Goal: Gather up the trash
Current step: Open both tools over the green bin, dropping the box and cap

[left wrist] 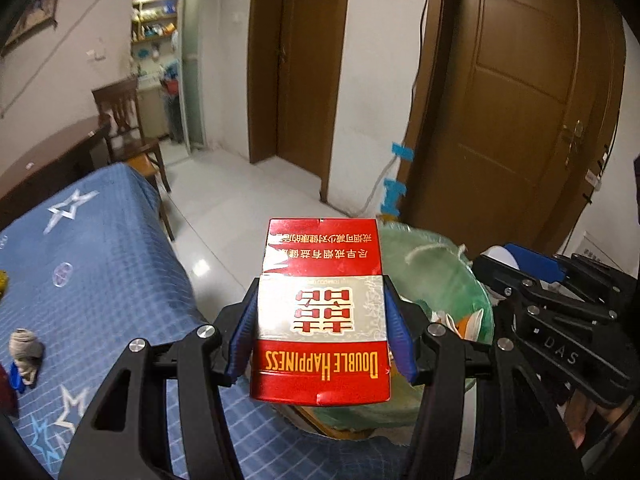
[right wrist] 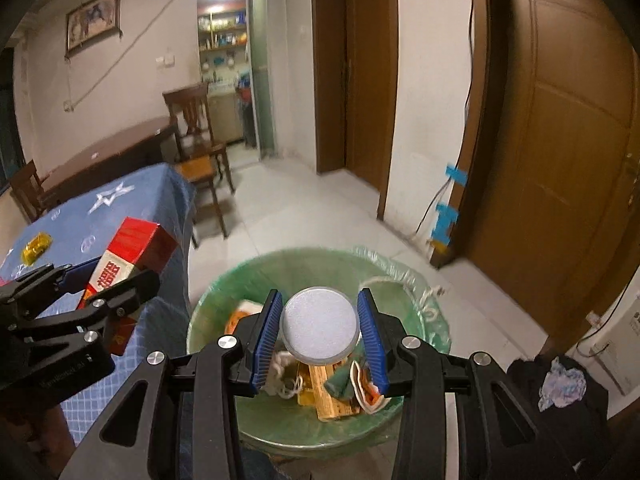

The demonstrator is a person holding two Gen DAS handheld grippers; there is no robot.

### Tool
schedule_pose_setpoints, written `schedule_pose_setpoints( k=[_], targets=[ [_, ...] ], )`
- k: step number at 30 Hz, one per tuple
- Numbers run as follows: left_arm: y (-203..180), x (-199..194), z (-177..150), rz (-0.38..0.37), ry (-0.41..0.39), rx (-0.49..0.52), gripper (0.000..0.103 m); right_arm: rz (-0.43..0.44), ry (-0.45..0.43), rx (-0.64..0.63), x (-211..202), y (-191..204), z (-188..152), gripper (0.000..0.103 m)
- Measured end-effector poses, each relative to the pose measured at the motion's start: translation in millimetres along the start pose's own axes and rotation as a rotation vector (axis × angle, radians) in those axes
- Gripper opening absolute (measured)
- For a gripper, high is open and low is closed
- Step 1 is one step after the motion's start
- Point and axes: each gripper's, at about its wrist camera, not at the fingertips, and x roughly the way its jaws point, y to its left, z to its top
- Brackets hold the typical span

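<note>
Left wrist: left gripper (left wrist: 320, 328) clamps cigarette pack (left wrist: 322, 312), long axis along fingers; bin (left wrist: 440, 276) ahead-right, below.

Right wrist: right gripper (right wrist: 319, 330) pinches round white disc (right wrist: 319, 326) directly above bin (right wrist: 304, 436); right is nearer to drop.

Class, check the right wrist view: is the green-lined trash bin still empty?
No. The trash bin already holds wooden pieces and crumpled scraps below the round lid held by the right tool.
</note>
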Motion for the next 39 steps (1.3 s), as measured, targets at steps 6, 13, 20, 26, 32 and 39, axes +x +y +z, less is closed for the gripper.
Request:
schedule_pose_setpoints(
  k=[6, 13, 20, 26, 32, 39],
  targets=[
    [-6.9, 32.6, -0.2, -0.022, 0.083, 0.023, 0.054, 0.012, 0.087, 0.014, 34.7, 8.5, 2.7, 0.040],
    [-15.3, 50.7, 0.1, -0.032, 0.126, 0.043, 0.054, 0.010, 0.125, 0.027, 49.5, 8.8, -6.0, 0.040],
    [-22.1, 56.3, 0.3, -0.032, 0.140, 0.051, 0.054, 0.012, 0.130, 0.028, 52.8, 7.3, -9.1, 0.040],
    [-24.4, 57.4, 0.1, -0.026, 0.144, 0.052, 0.054, 0.011, 0.125, 0.026, 51.2, 12.6, -7.0, 0.040],
    [-25.7, 59.1, -1.2, -0.025, 0.142, 0.051, 0.054, 0.011, 0.125, 0.028, 50.8, 12.9, -7.1, 0.040],
    [-22.7, 59.0, -2.5, -0.023, 0.144, 0.049, 0.054, 0.010, 0.125, 0.027, 50.6, 14.2, -7.0, 0.040]
  ],
)
